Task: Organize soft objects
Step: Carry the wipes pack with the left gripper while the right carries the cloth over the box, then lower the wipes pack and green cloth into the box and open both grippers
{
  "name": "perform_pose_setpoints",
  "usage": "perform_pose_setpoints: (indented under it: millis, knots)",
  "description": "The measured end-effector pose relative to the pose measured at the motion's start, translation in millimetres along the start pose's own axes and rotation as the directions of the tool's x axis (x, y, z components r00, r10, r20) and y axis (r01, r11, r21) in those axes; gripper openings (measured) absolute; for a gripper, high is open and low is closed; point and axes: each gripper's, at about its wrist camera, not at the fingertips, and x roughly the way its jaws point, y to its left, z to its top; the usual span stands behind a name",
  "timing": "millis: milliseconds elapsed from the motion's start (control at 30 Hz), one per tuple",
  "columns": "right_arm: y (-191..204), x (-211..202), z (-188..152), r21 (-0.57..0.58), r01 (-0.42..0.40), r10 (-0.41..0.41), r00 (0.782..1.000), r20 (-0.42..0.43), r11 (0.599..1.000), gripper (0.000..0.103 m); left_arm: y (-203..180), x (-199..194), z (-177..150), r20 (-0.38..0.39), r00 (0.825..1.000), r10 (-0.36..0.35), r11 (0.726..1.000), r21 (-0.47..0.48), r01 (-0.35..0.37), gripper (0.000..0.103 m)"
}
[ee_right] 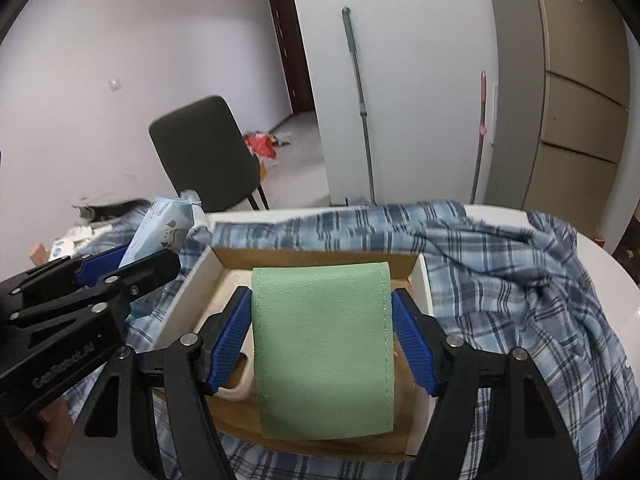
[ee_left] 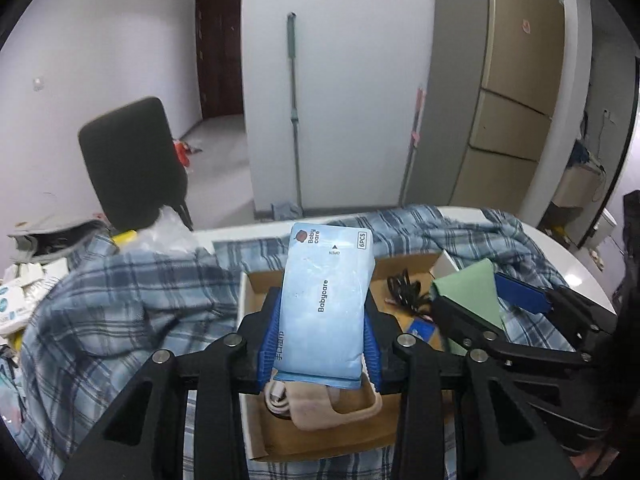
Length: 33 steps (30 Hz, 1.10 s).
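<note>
My left gripper (ee_left: 322, 320) is shut on a light blue Babycare wipes pack (ee_left: 326, 300), held above a shallow cardboard box (ee_left: 250, 364). The box holds a beige phone case (ee_left: 320, 408), a white cable and a black cable (ee_left: 406, 292). My right gripper (ee_right: 322, 340) is shut on a folded green leather-like pad (ee_right: 324, 344), held over the same box (ee_right: 192, 292). The right gripper with the green pad (ee_left: 472, 292) also shows at the right of the left wrist view. The left gripper (ee_right: 104, 272) with the wipes pack (ee_right: 164, 232) shows at the left of the right wrist view.
A blue plaid shirt (ee_left: 120, 312) lies spread around the box on a white table (ee_right: 608, 280). Small packets and clutter (ee_left: 24, 292) sit at the far left. A dark chair (ee_left: 132, 160) stands behind the table. A mop leans on the wall (ee_right: 360, 96).
</note>
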Motion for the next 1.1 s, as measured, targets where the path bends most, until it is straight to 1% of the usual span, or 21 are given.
perform_pose_setpoints:
  millis: [67,167,200,233,267,300,333,367,433,500,633,733,800,867,967,1033,1100]
  knots:
    - [-3,7,-3,0.015,-0.002,0.002,1.000,-0.021,1.000,0.069,-2,7,-3,-0.025,0.999,-0.020,1.000,0.006,0.020,0.038]
    - [-8,16,-6,0.039,-0.018,0.020,0.998,-0.063,0.999,0.069,-3,14,-7,-0.041,0.999,-0.010,1.000,0.007,0.010,0.038]
    - [-8,18,-6,0.036,-0.014,0.016,0.998,-0.067,0.999,0.069,-3,14,-8,-0.046,0.999,-0.009,1.000,0.007,0.009,0.045]
    - [-8,19,-6,0.029,-0.009,0.011,0.998,-0.070,1.000,0.069,-3,16,-8,-0.050,0.999,-0.008,1.000,0.004,0.008,0.062]
    - [-8,20,-6,0.025,-0.001,0.003,0.998,-0.070,1.000,0.069,-2,18,-8,-0.055,0.998,-0.001,1.000,0.000,0.001,0.071]
    - [-8,20,-7,0.028,0.017,-0.015,0.998,-0.067,0.999,0.070,-2,18,-9,-0.056,0.998,0.022,1.000,-0.004,-0.022,0.084]
    - [-10,20,-7,0.037,0.028,-0.026,0.998,-0.061,0.999,0.071,0,17,-8,-0.042,0.997,0.064,0.998,-0.006,-0.065,0.085]
    - [-12,20,-6,0.048,0.021,-0.018,0.998,-0.057,0.999,0.078,3,14,-7,-0.011,0.997,0.072,0.997,-0.007,-0.072,0.085]
    - [-17,17,-5,0.076,0.002,0.002,0.999,-0.046,0.997,0.082,4,10,-6,0.007,0.998,0.066,0.998,-0.011,-0.066,0.085]
    - [-18,13,-3,0.090,-0.006,0.009,0.999,-0.033,0.996,0.082,7,7,-5,0.011,0.999,0.052,0.998,-0.026,-0.051,0.085]
    - [-14,6,0,0.071,0.003,-0.003,1.000,-0.009,0.997,0.082,8,0,-3,0.039,0.997,0.064,0.998,-0.019,-0.063,0.085]
    - [-12,2,3,0.056,0.005,-0.005,1.000,0.006,0.998,0.082,8,-8,0,0.059,0.997,0.055,0.998,-0.025,-0.054,0.085]
    - [-10,-5,6,0.045,0.014,-0.015,1.000,0.027,0.999,0.082,8,-16,4,0.080,0.995,0.054,0.998,-0.028,-0.051,0.085]
    - [-8,-15,10,0.039,0.014,-0.016,0.998,0.056,0.999,0.082,8,-30,7,0.122,0.991,0.055,0.998,-0.034,-0.051,0.085]
    - [-5,-36,16,0.026,0.020,-0.022,0.994,0.111,0.999,0.082,7,-60,11,0.203,0.978,0.049,0.998,-0.043,-0.041,0.085]
    - [-2,-57,19,0.018,0.026,-0.028,0.986,0.163,1.000,0.082,5,-83,11,0.275,0.958,0.075,0.997,-0.052,-0.063,0.085]
    - [0,-78,20,0.014,0.023,-0.025,0.977,0.210,1.000,0.082,2,-109,8,0.352,0.932,0.085,0.996,-0.057,-0.069,0.085]
